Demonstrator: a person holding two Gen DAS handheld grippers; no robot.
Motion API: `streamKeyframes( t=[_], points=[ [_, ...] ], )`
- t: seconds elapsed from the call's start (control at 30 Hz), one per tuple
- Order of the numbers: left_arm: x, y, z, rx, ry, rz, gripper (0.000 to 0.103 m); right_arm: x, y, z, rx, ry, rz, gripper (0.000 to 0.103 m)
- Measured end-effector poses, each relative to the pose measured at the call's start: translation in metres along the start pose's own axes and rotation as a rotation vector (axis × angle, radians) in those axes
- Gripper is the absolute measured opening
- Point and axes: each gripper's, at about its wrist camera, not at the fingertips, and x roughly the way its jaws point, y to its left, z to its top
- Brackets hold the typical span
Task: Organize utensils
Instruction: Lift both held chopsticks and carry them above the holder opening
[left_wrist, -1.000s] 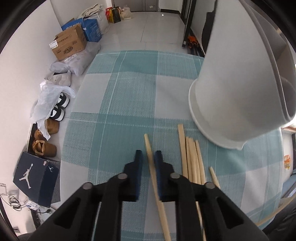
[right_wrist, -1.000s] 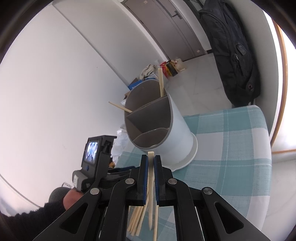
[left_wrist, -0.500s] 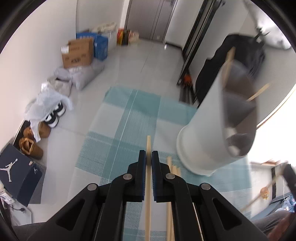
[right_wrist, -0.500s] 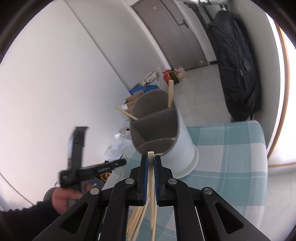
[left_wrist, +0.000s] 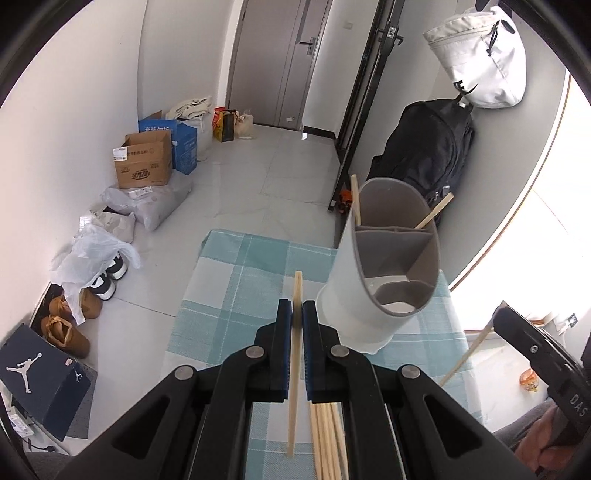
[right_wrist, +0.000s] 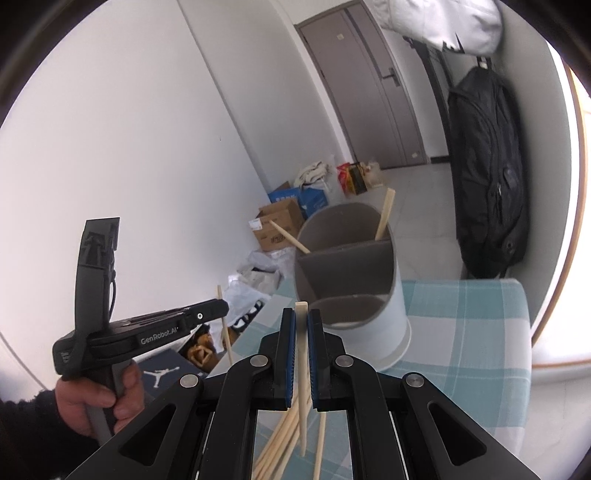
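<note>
Left hand-held gripper (left_wrist: 296, 314): closed on one wooden chopstick (left_wrist: 294, 354), lifted clear of the worktop (left_wrist: 236, 295).

Right hand-held gripper (right_wrist: 301, 325): closed on a second chopstick (right_wrist: 302, 369).

Loose chopsticks (left_wrist: 327, 439): bundled at the worktop's near edge, below both grippers.

Divided white utensil holder (left_wrist: 376, 273): upright toward the worktop's far right corner; two chopsticks (right_wrist: 384, 214) lean in its rear compartment.

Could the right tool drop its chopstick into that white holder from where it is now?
Probably yes. The right tool is shut on a chopstick, and the white holder stands just ahead with its top open. Nothing lies between them; the left tool is off to the side.
</note>
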Motion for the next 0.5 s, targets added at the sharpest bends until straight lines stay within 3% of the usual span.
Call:
streamKeyframes(
  t=[0.33, 0.5],
  points=[
    [-0.029, -0.017, 0.018, 0.057, -0.034, -0.035, 0.002, -0.021, 0.006, 0.033, 0.012, -0.087, 0.010, 0.006],
    [-0.054, -0.024, 0.036, 0.052, -0.112, -0.060, 0.002, -0.034, 0.008, 0.062, 0.011, -0.132, 0.012, 0.006]
  ],
)
